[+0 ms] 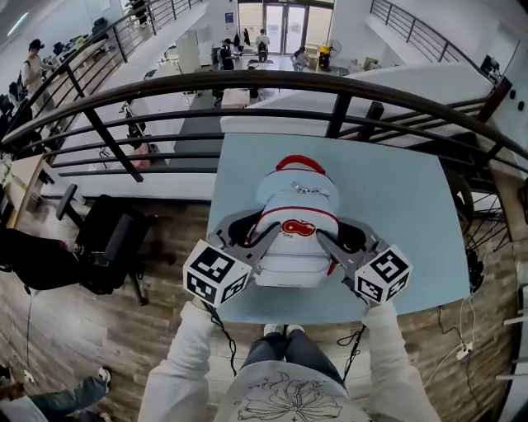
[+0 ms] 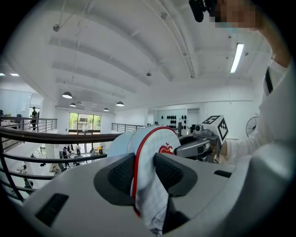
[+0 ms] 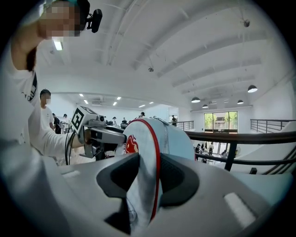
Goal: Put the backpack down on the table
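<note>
- Two white sleeves (image 1: 191, 346) reach forward from the person's body, one to each gripper. The person's shoes (image 1: 281, 330) show just under the near edge of the table (image 1: 412, 222).
- At the person's left, the left gripper (image 2: 144, 172) has its dark ribbed jaws pressed in on a fold of the backpack (image 2: 132, 141). They pinch pale fabric edged with red piping on the bag's left side.
- At the other side, the right gripper (image 3: 147, 175) does the same. Its jaws are clamped on a fold of the bag's right side, with the red piping running between the pads.
- Each gripper view shows the opposite gripper and its marker cube across the bag's rounded top.
- From the head view, the backpack is upright between the two grippers, over the near middle of the table. It is light blue and white, with a red apple emblem (image 1: 298, 227) on the front pocket, a silver zipper chain (image 1: 308, 189) above it and a red handle (image 1: 299, 162) at the far end.
- Whether its base touches the tabletop cannot be told.
- Light blue tabletop shows on both sides of the bag and beyond it.
- Left of the table, a black office chair (image 1: 111, 239) stands on the wooden floor.
- Past the table's far edge runs a dark metal railing (image 1: 247, 81).
- Beyond the railing lies a lower floor with desks and several people (image 1: 262, 41), and glass doors (image 1: 285, 23) stand at the far end.
</note>
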Demonstrator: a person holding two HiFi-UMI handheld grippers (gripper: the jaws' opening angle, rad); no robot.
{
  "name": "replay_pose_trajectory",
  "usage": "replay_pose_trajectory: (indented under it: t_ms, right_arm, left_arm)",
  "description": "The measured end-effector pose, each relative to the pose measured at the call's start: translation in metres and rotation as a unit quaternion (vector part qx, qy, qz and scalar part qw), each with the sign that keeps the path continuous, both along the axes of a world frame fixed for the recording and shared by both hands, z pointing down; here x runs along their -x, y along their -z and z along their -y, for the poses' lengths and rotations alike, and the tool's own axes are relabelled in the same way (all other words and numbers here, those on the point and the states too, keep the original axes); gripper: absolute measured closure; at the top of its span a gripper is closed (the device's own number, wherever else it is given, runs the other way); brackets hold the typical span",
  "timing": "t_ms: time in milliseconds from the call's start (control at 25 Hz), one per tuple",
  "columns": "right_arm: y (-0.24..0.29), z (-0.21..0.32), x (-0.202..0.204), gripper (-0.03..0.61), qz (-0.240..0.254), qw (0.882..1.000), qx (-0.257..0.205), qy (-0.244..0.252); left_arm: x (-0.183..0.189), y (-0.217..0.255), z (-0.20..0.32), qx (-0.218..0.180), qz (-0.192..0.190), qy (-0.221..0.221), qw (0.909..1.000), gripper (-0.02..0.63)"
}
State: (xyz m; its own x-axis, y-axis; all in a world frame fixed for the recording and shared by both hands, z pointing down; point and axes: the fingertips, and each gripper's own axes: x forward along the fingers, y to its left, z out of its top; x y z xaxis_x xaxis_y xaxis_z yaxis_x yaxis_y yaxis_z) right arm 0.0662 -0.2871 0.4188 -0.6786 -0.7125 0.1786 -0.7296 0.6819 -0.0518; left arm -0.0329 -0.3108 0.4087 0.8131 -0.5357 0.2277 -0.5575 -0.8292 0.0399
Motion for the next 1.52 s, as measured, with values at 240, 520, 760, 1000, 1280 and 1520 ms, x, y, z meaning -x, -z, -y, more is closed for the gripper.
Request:
replay_pose_trajectory:
  t_ms: [240, 520, 760, 1000, 1280, 1520]
  right_arm:
    - [-0.012, 0.028, -0.004, 0.443, -0.018, 1.000, 0.002, 0.008]
    - [-0.034, 0.059, -0.011, 0.443, -0.045, 0.999, -0.020, 0.012]
    - [-0.057, 0.075, -0.018, 0.445, -0.069, 0.996, -0.047, 0.017]
    - [-0.090, 0.085, -0.027, 0.445, -0.097, 0.994, -0.048, 0.020]
    - [-0.103, 0.083, -0.032, 0.435, -0.077, 0.996, -0.034, 0.025]
    - [-0.106, 0.073, -0.038, 0.418, -0.035, 0.999, -0.002, 0.014]
  left_arm:
    - [-0.005, -0.012, 0.027, 0.007, 0.007, 0.013, 0.9999, 0.477]
    - [-0.012, -0.035, 0.055, 0.003, 0.027, 0.033, 0.9991, 0.477]
    - [-0.019, -0.057, 0.072, -0.016, 0.038, 0.036, 0.9985, 0.477]
    - [-0.028, -0.093, 0.079, -0.010, 0.066, 0.044, 0.9968, 0.479]
    - [-0.033, -0.104, 0.075, 0.000, 0.056, 0.048, 0.9972, 0.477]
    - [-0.034, -0.107, 0.065, 0.026, 0.026, 0.053, 0.9979, 0.465]
